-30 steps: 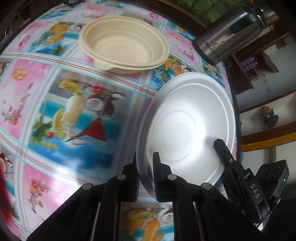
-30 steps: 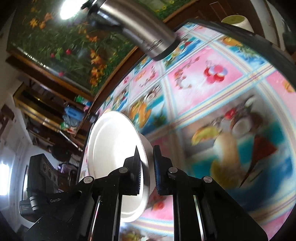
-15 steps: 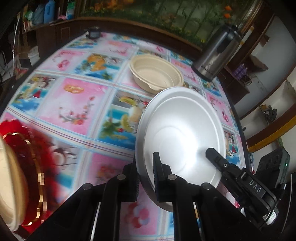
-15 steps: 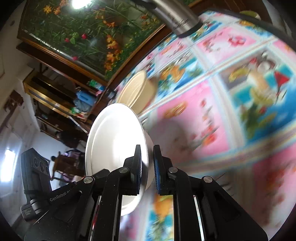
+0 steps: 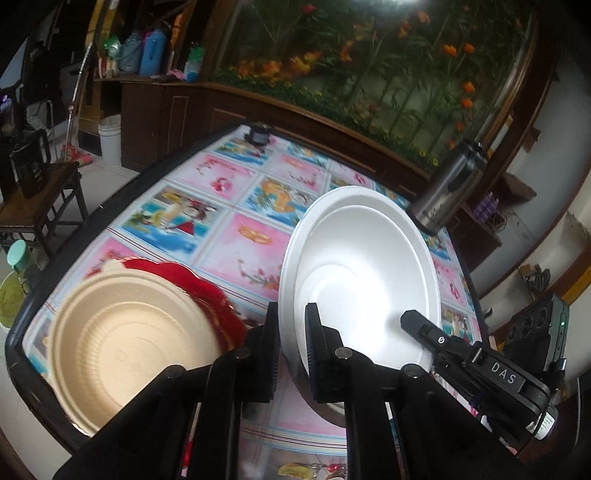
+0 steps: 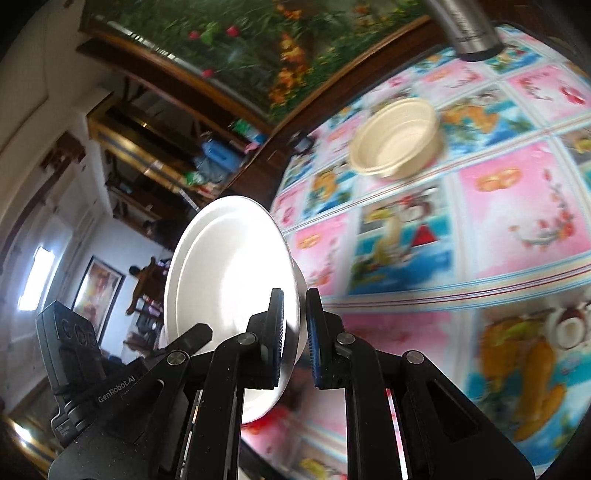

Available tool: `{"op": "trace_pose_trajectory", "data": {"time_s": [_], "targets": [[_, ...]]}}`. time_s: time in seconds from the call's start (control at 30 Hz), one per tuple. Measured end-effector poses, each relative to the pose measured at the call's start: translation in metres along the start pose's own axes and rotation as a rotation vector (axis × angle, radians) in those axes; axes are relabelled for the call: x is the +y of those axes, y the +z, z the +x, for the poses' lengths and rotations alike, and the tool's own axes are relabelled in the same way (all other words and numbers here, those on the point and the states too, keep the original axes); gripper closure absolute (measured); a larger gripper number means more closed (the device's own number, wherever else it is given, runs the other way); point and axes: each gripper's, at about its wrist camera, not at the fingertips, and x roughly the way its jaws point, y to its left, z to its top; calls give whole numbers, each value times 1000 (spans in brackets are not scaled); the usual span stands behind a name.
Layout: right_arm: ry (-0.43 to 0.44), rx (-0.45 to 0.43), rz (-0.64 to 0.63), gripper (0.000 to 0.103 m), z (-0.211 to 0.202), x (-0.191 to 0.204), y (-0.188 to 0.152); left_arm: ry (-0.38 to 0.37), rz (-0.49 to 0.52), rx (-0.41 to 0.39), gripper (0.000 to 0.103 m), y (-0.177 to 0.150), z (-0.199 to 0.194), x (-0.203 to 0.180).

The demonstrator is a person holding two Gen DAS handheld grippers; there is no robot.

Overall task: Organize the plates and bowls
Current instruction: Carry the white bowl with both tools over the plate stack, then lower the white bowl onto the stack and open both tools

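My left gripper (image 5: 291, 339) is shut on the near rim of a white foam bowl (image 5: 362, 273) and holds it above the table. My right gripper (image 6: 295, 332) is shut on the opposite rim of the same white bowl (image 6: 229, 273); it also shows in the left wrist view (image 5: 424, 328). A beige bowl (image 5: 133, 354) sits on a red plate (image 5: 210, 291) at the near left table corner. A second beige bowl (image 6: 397, 144) stands farther out on the table.
A steel thermos (image 5: 447, 188) stands at the table's far right edge, also seen in the right wrist view (image 6: 465, 26). A small dark object (image 5: 260, 133) sits at the far corner. The patterned tablecloth (image 5: 229, 206) covers the table. A wooden chair (image 5: 33, 206) stands left of it.
Both grippers have carried the white bowl up and leftward across the table. The beige bowl on the red plate has come into the left wrist view.
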Motion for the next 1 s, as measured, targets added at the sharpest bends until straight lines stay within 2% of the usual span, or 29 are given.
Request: {"op": "trace_pose_trajectory", "data": {"time_s": [0.2,0.47,0.7,0.87,1.0], "targets": [[27,34,-50,91,17,30,-9,19,-16,-73,92,7,-28,18],[47,115,-75,91,47,64,-22,51,-47,-110,92,11,-48,57],[64,210,-81,91,86,96,-36,93,-73,-109,92,17,-65,93],[79,266,-79,91,108,110,-42,121,-75,-91,92,18,-73,108],[68,294,-84,91,115,112,-46,116,-87,-60,92,15,-68,115]]}}
